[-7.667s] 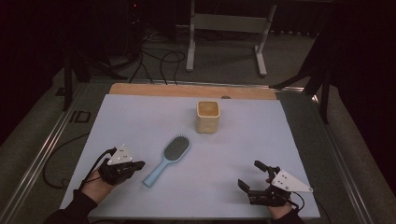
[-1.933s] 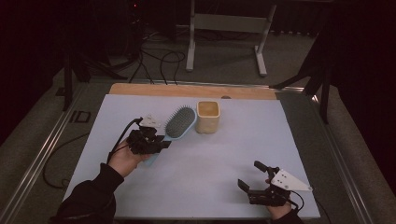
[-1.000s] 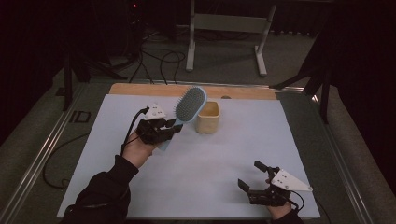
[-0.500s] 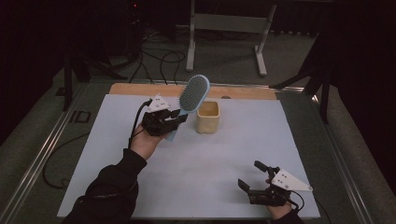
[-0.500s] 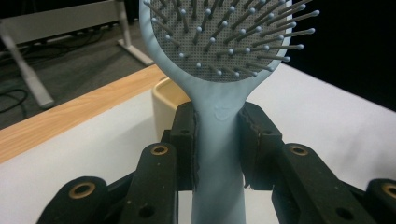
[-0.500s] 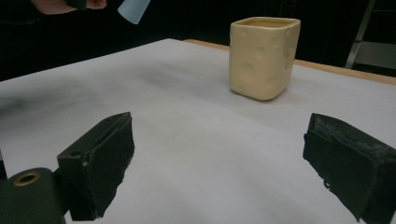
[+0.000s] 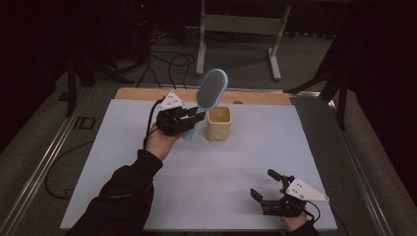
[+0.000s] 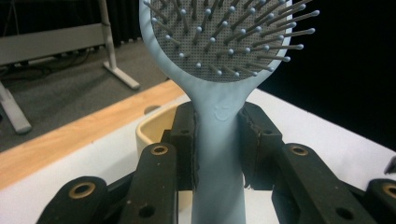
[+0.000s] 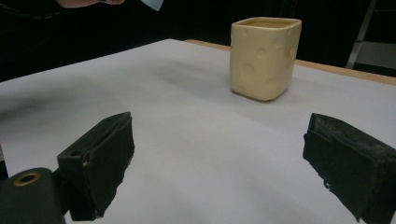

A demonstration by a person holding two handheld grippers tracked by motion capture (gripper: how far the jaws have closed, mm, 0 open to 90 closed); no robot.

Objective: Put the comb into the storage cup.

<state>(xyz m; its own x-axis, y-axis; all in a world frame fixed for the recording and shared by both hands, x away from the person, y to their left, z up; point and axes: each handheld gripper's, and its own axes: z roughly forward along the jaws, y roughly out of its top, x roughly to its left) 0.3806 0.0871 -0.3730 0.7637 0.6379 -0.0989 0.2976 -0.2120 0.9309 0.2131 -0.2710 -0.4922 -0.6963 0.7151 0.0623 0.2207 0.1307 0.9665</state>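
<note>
A light blue hairbrush (image 7: 211, 89) stands nearly upright in the air, its bristled head up and tilted right, just left of a cream square cup (image 7: 219, 123) at the back middle of the table. My left gripper (image 7: 194, 120) is shut on its handle. In the left gripper view the pads (image 8: 184, 140) press the hairbrush handle (image 8: 218, 154) from both sides, with the cup rim (image 8: 149, 128) behind. My right gripper (image 7: 268, 187) rests open near the front right edge. In the right gripper view my right gripper (image 9: 219, 158) holds nothing, with the cup (image 9: 264, 58) standing beyond it.
A white sheet (image 7: 236, 167) covers the table, with a wooden strip (image 7: 142, 93) along its far edge. A metal stand (image 7: 238, 29) and cables lie on the floor behind. A dark sleeve (image 7: 123, 196) reaches in from the bottom left.
The left gripper has carried the hairbrush from the table's middle left up and toward the cup, tipping it from flat to nearly upright. The right gripper has stayed put.
</note>
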